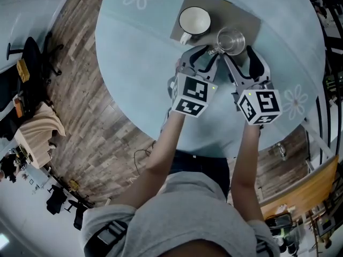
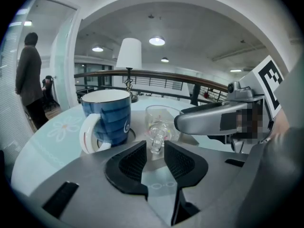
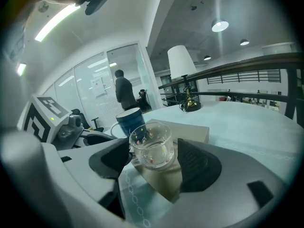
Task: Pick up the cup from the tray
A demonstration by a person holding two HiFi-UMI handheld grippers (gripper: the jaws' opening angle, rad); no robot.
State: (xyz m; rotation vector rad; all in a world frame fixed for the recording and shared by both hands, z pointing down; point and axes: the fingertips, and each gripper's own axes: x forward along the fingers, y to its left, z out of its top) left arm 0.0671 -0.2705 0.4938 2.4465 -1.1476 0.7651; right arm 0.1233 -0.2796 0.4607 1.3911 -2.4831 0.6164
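Note:
A clear glass cup [image 1: 231, 40] stands at the near edge of a grey tray [image 1: 244, 16]. Beside it on the tray is a blue mug with a white inside [image 1: 194, 21]. In the right gripper view the glass cup [image 3: 152, 144] stands between the wide-apart jaws of my right gripper [image 3: 154, 156], with a gap on the right side. My left gripper [image 2: 155, 148] comes at the glass cup [image 2: 161, 122] from the left, and the cup's handle lies in the narrow gap at its fingertips. The blue mug [image 2: 108, 118] sits left of it.
The tray lies on a round pale blue table [image 1: 134, 68] with flower prints. A table lamp [image 3: 183, 63] stands further back on the table. A person [image 2: 29, 80] stands beyond the table by a glass wall. Wooden floor lies beyond the table edge.

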